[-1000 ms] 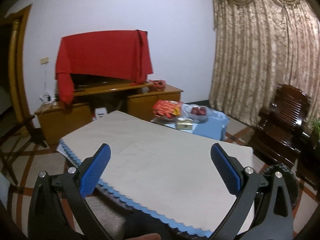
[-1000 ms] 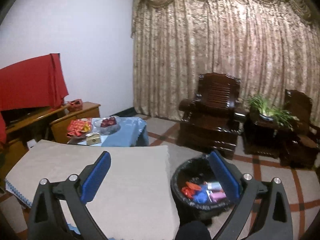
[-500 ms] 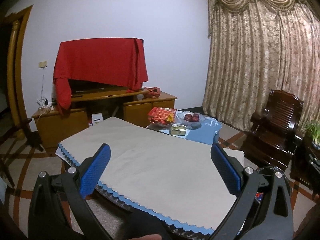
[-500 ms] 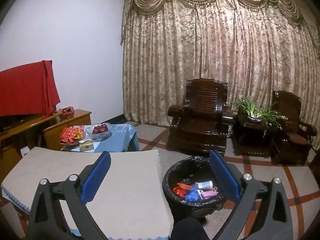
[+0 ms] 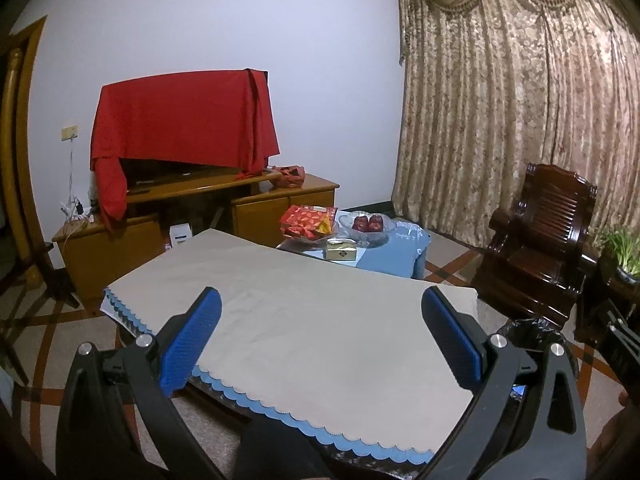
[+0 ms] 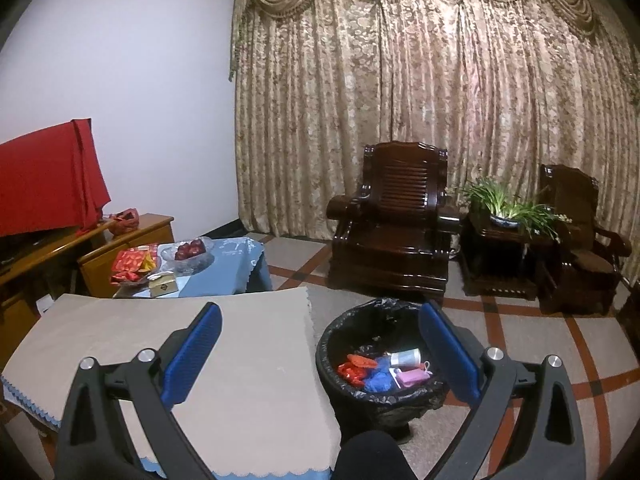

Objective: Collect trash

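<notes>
The left gripper [image 5: 320, 336] is hanging above the near half of the table [image 5: 320, 320], its 2 blue-padded fingers [image 5: 190, 344] spread wide with nothing between them and touching nothing. The table's beige cloth is showing a blue scalloped hem along the near edge at 6 o'clock.

The right gripper [image 6: 318, 352] is also gaping wide and gripping nothing; its left finger is sitting over the beige cloth of the table [image 6: 160, 332], its right finger [image 6: 448, 356] is crossing in front of the trash bin [image 6: 340, 344]. The bin, lined with a black bag, is standing on the floor just beside the table's right end, at about 5 o'clock in the right wrist view. Inside it, collected trash [image 6: 380, 370] is lying in a heap: red wrappers, a blue crumpled piece, a pink packet and a small white roll.

In the left wrist view the bin's black rim [image 5: 532, 326] is peeking out at 4 o'clock behind the right finger.

Beyond the table at 12 o'clock, a low table under a blue cloth [image 5: 400, 248] is carrying red snack packets [image 5: 308, 220], a glass bowl of red fruit [image 5: 366, 226] and a small gold box [image 5: 340, 250]. A dark wooden armchair [image 6: 396, 220] is standing against the curtain [image 6: 420, 100].
</notes>
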`<state>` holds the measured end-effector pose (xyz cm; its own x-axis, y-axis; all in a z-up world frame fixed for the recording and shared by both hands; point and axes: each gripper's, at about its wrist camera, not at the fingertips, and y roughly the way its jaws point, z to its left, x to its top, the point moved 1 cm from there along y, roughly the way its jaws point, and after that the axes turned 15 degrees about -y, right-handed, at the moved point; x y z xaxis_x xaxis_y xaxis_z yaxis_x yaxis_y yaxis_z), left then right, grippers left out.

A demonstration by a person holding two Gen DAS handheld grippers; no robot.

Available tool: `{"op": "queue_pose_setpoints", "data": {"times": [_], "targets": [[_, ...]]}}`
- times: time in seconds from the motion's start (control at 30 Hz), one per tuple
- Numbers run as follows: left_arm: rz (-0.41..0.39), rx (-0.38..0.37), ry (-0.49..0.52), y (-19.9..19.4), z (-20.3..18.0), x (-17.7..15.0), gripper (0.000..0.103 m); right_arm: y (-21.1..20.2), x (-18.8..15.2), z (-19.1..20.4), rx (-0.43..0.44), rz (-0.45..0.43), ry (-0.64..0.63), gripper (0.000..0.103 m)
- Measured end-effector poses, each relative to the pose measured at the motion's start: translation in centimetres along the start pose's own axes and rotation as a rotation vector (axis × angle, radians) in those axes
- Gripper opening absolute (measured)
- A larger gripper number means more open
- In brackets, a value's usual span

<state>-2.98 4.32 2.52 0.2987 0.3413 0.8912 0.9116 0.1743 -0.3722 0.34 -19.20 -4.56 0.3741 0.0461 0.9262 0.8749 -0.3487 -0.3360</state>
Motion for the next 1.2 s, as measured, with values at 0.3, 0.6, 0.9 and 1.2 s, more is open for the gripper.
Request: {"op": "queue_pose_setpoints", "data": {"times": [0.3, 0.6, 0.9, 1.2], "targets": [[0.005, -0.001, 0.003, 0.4, -0.6, -0.7, 0.097, 0.9, -0.3, -0.9, -0.04, 0.018, 0.012, 0.097], [0.008, 0.002, 0.0, 0.9, -0.9, -1.2, 0.097, 0.8, -0.1, -1.3, -0.048, 0.015, 0.014, 0.097], [0.017, -0.001, -0.001, 1.2, -1.4, -2.1, 0.097, 0.8, 0.2, -0.9, -0.048, 0.011, 0.006, 0.097], [0.018, -0.001, -0.002, 1.4, -1.2, -2.2, 0.097, 0.7, 0.3, -0.9, -0.048, 0.01, 0.003, 0.097]]}}
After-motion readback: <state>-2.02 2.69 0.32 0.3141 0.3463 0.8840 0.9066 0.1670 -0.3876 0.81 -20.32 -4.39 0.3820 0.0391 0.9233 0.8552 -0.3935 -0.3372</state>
